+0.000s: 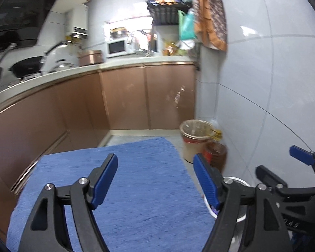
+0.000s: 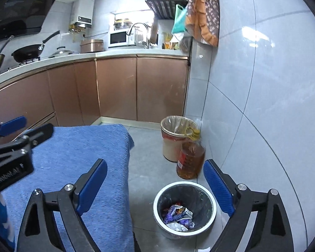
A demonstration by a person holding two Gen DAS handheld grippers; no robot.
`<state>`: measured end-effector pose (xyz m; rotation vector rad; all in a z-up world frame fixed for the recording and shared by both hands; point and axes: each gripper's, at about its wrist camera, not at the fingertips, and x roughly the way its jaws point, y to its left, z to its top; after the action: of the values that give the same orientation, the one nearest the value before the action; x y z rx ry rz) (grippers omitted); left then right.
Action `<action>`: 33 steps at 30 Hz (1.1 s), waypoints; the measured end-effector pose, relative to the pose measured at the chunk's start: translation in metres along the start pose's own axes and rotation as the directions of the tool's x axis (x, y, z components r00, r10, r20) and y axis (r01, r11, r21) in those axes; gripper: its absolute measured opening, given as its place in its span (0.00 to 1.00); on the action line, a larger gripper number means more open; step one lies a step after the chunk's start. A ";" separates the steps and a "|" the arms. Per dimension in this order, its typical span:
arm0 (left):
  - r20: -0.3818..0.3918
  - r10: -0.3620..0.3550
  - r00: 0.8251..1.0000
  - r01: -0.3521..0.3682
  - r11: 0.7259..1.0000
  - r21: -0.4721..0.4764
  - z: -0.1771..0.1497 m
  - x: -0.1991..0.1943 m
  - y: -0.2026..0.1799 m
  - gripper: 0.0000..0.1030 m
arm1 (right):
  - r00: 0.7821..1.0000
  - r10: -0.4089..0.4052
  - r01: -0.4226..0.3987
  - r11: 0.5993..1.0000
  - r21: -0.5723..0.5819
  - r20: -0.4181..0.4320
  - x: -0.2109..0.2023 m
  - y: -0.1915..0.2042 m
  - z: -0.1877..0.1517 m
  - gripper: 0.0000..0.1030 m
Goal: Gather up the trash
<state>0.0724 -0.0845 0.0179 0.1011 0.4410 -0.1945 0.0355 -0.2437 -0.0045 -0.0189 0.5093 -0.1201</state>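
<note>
A small white-rimmed bin [image 2: 184,209] with a dark liner stands on the floor beside the blue-clothed table [image 2: 77,168]. Crumpled wrappers [image 2: 179,215] lie inside it. My right gripper [image 2: 155,185] is open and empty, held above the bin and the table's right edge. My left gripper [image 1: 155,180] is open and empty over the blue cloth [image 1: 136,189]. The bin's rim [image 1: 239,180] shows partly behind the left gripper's right finger. The right gripper [image 1: 283,168] shows at the right of the left wrist view. The left gripper [image 2: 25,130] shows at the left of the right wrist view.
A taller bin [image 2: 176,138] with a clear liner and an oil bottle [image 2: 190,159] stand on the floor by the tiled wall [image 2: 262,105]. Brown cabinets [image 2: 136,88] with a counter carry pans, a microwave [image 2: 119,38] and a faucet. Grey floor lies between table and wall.
</note>
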 end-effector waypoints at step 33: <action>0.155 0.245 0.957 -0.237 0.969 -0.066 -0.017 -0.116 0.045 0.91 | 0.986 0.025 -0.022 1.000 -0.019 0.164 -0.080 0.031 0.004 1.00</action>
<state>-0.0278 -0.0188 0.0548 0.0916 0.2675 0.0479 -0.0285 -0.2033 0.0359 -0.0388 0.3457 -0.0904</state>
